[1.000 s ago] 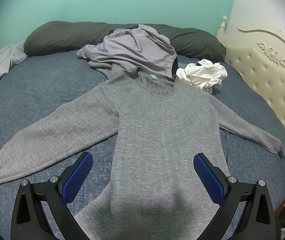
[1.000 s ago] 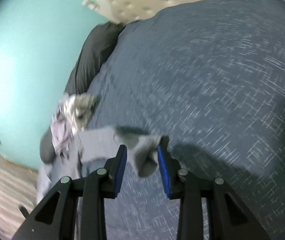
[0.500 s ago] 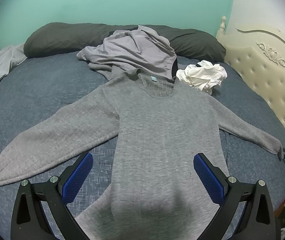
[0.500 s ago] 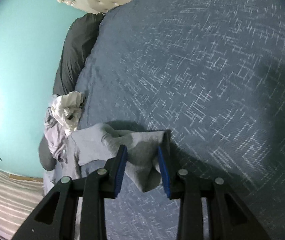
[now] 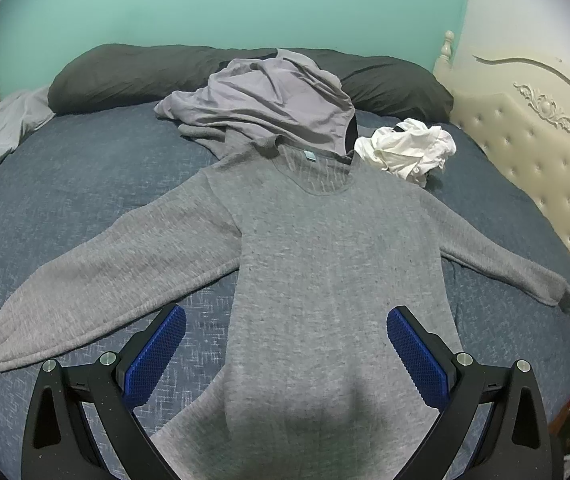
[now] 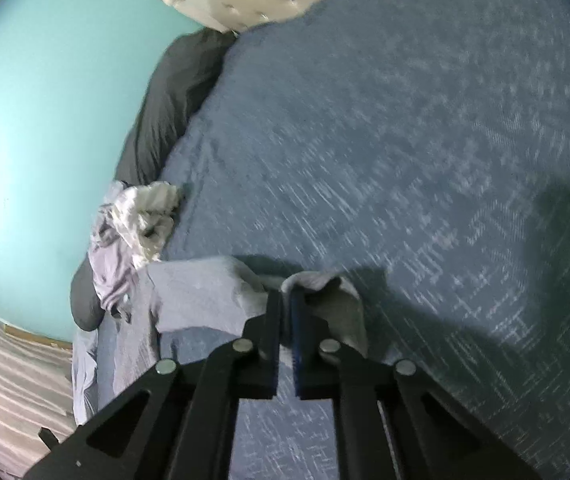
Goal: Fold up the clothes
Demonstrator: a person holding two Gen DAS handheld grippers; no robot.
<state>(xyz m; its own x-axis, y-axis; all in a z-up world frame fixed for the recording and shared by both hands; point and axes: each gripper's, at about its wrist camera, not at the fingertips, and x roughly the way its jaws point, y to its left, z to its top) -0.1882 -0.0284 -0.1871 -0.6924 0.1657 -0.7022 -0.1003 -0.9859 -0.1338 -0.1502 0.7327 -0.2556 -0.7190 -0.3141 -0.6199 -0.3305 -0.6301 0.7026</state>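
Two claws are at work over a bed (image 5: 85,184) covered in dark blue patterned fabric. A grey long-sleeved sweater (image 5: 337,264) lies face up on it, body flat, collar toward the far side and both sleeves stretched outward. The left claw (image 5: 285,356) hangs above the sweater's lower body with its blue pads spread wide, one to each side of the torso and nothing between them; the sweater's hem is cut off by the bottom edge of that view, partly behind the claw's black frame.

The right claw (image 6: 286,300) is pressed together, pinching the cuff of the sweater's right sleeve (image 6: 317,280). Grey fabric bunches around the fingertips and droops on the right side of the pads; how much cloth sits between them is hidden by the fingers themselves. In the left wrist view this claw shows only as a small dark shape at the far right edge, at the sleeve's end.

Beyond the collar, a crumpled lilac-grey garment (image 5: 261,108) overlaps the sweater's neckline, and a wadded white garment (image 5: 409,152) lies just beside its right shoulder. A long dark pillow (image 5: 133,72) runs along the teal wall (image 5: 221,4), partly covered by the lilac-grey garment. A cream tufted headboard (image 5: 533,148) closes the right side. The right wrist view is blurred, so the bedcover's pattern smears into streaks.
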